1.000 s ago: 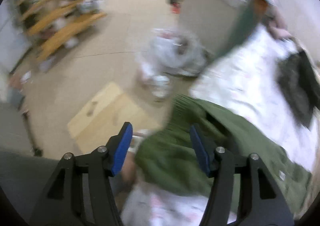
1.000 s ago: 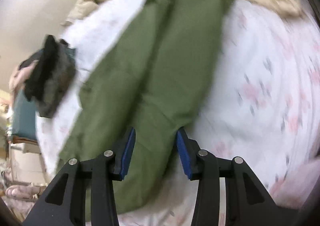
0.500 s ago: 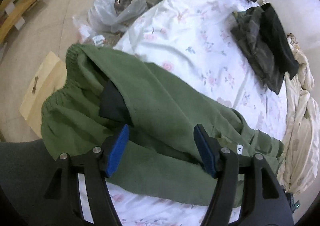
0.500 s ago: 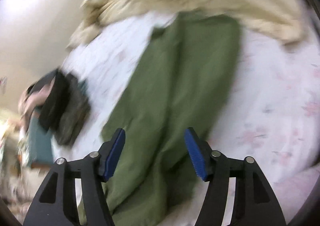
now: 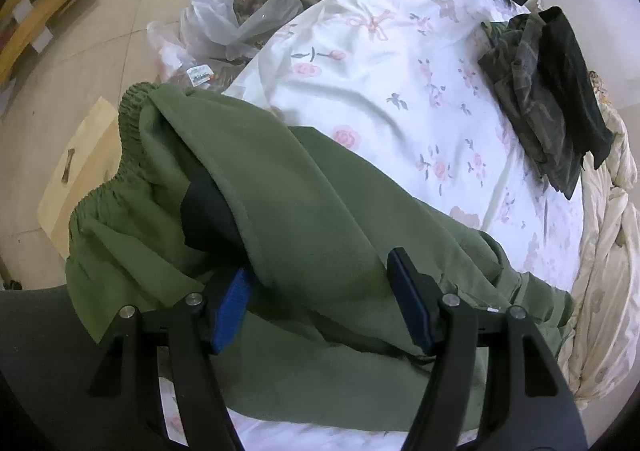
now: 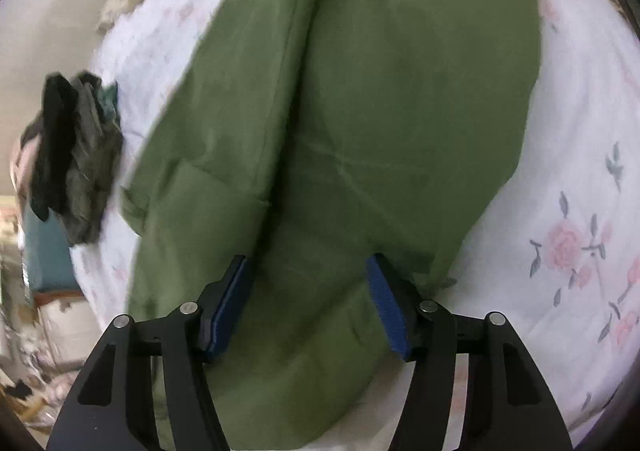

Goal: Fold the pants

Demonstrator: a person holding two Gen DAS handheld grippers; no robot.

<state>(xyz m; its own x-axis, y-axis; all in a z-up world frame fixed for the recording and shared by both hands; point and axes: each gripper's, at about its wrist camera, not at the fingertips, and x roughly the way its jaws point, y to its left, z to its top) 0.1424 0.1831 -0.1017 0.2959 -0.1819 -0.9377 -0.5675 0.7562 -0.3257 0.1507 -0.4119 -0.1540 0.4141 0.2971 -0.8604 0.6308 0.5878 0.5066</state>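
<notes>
We take the flowered bedsheet (image 5: 400,63) as our landmark. Across it lie the green pants (image 5: 320,219), soft matte cloth, their gathered elastic waistband (image 5: 128,123) hanging off the sheet's edge toward the floor and a dark lining showing at the pocket opening. At the sheet's far side sits a crumpled pile of dark clothes (image 5: 552,107), well apart from the pants, with a rumpled cream quilt (image 5: 608,251) beyond it. Off the sheet, on the floor, slump clear plastic bags (image 5: 240,15) and a flat cardboard piece (image 5: 80,171). Our left gripper (image 5: 320,303) stands wide over the hip area, and our right gripper (image 6: 308,303) stands wide over the legs, blue ribbed pads unclamped, cloth lying between both pairs.
</notes>
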